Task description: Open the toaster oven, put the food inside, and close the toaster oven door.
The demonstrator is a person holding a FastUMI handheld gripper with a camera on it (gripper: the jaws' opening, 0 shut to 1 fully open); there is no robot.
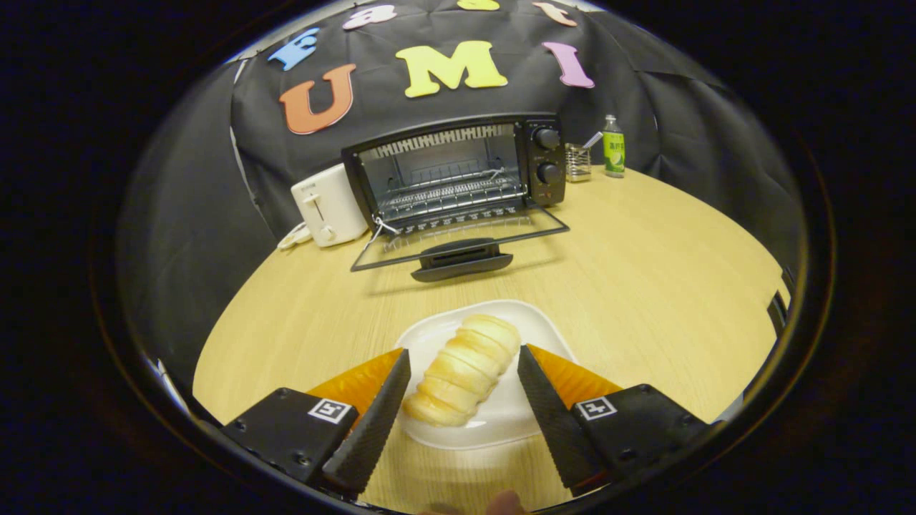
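Observation:
A ridged, golden bread roll [461, 370] lies on a white plate [515, 415] on the wooden table. My gripper [464, 354] is open, with one finger on each side of the roll and a gap left at both sides. Beyond the plate stands the black toaster oven [458, 172], its glass door [461, 243] folded down flat onto the table, handle toward me. The wire rack [451, 193] inside is bare.
A white pop-up toaster [328, 205] stands just left of the oven. To the oven's right are a small wire holder [577, 162] and a green bottle [613, 146]. The round wooden table [665, 279] spreads wide between plate and oven door.

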